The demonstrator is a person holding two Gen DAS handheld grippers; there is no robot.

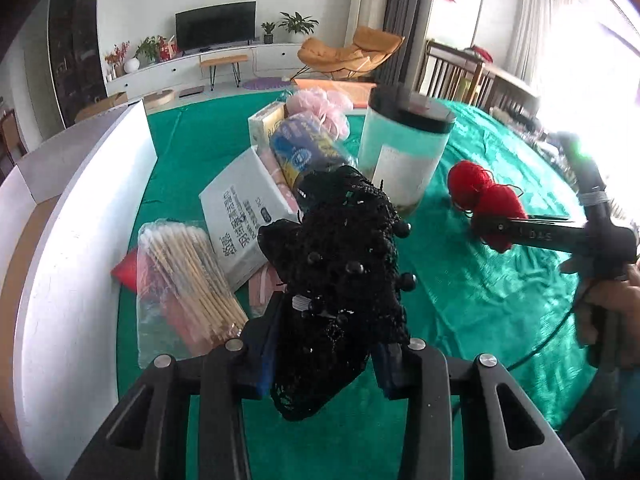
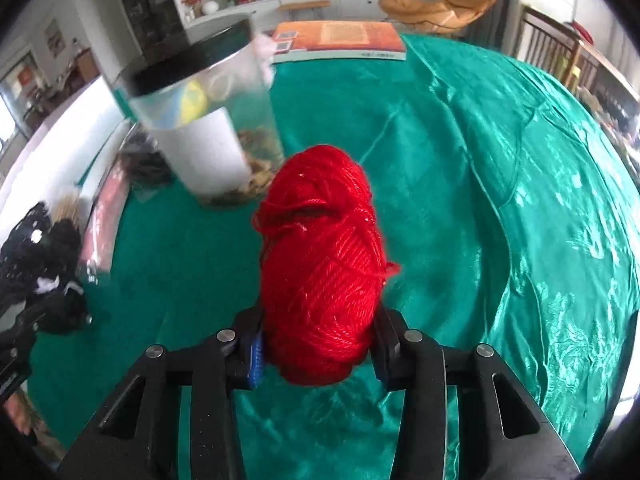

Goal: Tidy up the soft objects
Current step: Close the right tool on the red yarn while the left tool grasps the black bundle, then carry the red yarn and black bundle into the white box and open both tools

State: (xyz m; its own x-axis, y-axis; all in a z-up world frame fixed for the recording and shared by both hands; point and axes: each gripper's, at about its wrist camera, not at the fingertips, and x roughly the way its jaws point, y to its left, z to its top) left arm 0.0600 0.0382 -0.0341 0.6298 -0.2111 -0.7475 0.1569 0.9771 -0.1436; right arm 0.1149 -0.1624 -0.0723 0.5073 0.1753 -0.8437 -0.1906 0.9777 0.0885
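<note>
Left gripper (image 1: 326, 354): jaws closed on a black beaded mesh bundle (image 1: 340, 264), held above the green tablecloth (image 1: 480, 300). Right gripper (image 2: 318, 354): jaws closed on a red yarn skein (image 2: 322, 276), also clear of the cloth.

Landmark: clear jar with black lid (image 1: 404, 148), upright on the cloth. Its white label carries print too small to read.

Left of the jar: a blue-and-yellow printed roll (image 1: 304, 152), lettering illegible; a pink mesh puff (image 1: 320, 110) behind it; a white box (image 1: 244, 216) bearing grey Chinese characters, not legible. Further left of the jar, a clear bag of cotton swabs (image 1: 184, 280).

Beyond the jar, in the right wrist view, an orange-covered book (image 2: 344, 40) lies flat; its spine text is unreadable.
</note>
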